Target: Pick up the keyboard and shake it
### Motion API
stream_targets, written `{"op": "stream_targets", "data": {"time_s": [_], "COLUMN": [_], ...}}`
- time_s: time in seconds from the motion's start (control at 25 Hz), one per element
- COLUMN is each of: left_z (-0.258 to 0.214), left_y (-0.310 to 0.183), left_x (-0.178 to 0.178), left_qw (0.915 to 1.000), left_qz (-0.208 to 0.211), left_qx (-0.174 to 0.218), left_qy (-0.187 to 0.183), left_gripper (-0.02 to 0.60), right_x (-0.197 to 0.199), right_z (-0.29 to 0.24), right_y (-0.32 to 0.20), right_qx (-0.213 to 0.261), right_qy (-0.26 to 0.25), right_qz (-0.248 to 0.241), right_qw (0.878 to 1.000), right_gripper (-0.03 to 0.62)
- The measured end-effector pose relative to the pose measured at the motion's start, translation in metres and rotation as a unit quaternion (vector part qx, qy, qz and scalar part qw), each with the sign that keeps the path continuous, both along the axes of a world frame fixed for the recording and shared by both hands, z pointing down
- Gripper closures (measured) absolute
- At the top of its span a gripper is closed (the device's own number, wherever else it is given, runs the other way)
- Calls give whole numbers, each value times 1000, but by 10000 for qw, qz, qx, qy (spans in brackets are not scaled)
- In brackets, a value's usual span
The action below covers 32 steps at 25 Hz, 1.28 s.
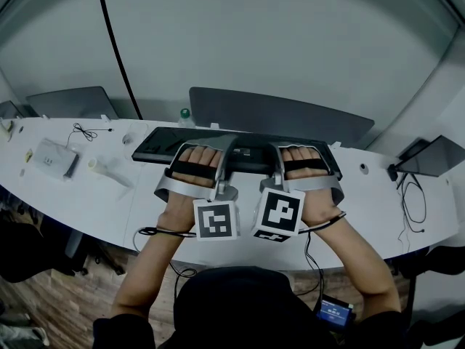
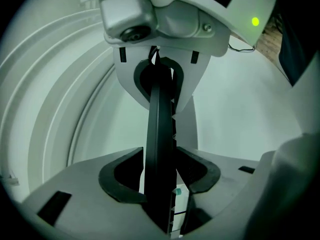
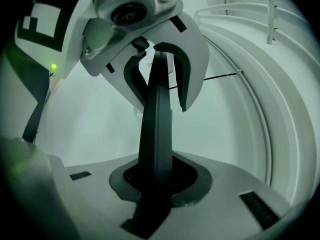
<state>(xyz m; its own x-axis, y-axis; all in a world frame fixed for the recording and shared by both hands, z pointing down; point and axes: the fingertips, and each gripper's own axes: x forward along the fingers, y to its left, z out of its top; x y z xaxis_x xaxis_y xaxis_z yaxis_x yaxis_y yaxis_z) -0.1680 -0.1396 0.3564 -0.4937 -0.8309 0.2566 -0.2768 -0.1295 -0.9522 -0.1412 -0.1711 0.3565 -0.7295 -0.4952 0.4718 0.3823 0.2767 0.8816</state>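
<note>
In the head view a black keyboard (image 1: 156, 142) lies lengthwise along the far part of the white worktop (image 1: 87, 202). Both hands reach to the keyboard's near edge: the left gripper (image 1: 221, 158) toward its middle and the right gripper (image 1: 280, 158) just beside it on the right, their marker cubes side by side nearer the person. A bottle with a green cap (image 1: 184, 115) stands just behind the keyboard, and a small grey box (image 1: 54, 158) sits well off its left end. In the left gripper view the keyboard (image 2: 160, 124) runs edge-on between the jaws of the left gripper (image 2: 160, 179). The jaws stand partly apart and a sliver of light shows beside the key side, so the pads do not clamp it. The right gripper (image 2: 160, 79) straddles the keyboard farther along. In the right gripper view the right gripper (image 3: 157, 176) is closed snugly on the keyboard (image 3: 156, 114), with the left gripper (image 3: 155, 69) beyond.
</note>
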Motion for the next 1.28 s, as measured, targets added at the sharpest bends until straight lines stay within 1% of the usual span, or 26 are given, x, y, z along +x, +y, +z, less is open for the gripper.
{"op": "stream_targets", "data": {"time_s": [0.08,0.24,0.36,0.44,0.6,0.8,0.92,1.0,1.12,1.28], "left_z": [-3,-15,-18,-21,-31,-44,-57,-65,-72,-72], "left_y": [0,-1,-1,-1,2,11,16,19,27,37], "left_x": [2,8,12,13,18,23,26,27,26,17], "left_qw": [10000,9994,9989,9986,9957,9902,9828,9757,9623,9410], "left_qz": [48,183,224,259,378,430,508,548,593,507], "left_qx": [64,269,372,456,800,1229,1636,1921,2244,2511], "left_qy": [-30,-152,-148,-68,289,510,690,898,1415,2212], "left_gripper": [370,362,357,356,350,347,341,341,341,341], "right_x": [0,1,3,4,8,11,10,8,8,8], "right_z": [-1,-3,-4,-4,-4,-7,-9,-11,-15,-20], "right_y": [-2,-7,-10,-13,-22,-30,-36,-41,-41,-37], "right_qx": [-23,-33,-59,-119,-269,-516,-730,-892,-1188,-1606], "right_qy": [-16,-48,-77,-81,-115,-207,-302,-401,-523,-622], "right_qz": [41,109,157,210,364,516,623,711,789,795], "right_qw": [10000,9999,9998,9997,9989,9971,9949,9927,9884,9818], "right_gripper": [508,508,508,508,508,508,508,508,508,508]}}
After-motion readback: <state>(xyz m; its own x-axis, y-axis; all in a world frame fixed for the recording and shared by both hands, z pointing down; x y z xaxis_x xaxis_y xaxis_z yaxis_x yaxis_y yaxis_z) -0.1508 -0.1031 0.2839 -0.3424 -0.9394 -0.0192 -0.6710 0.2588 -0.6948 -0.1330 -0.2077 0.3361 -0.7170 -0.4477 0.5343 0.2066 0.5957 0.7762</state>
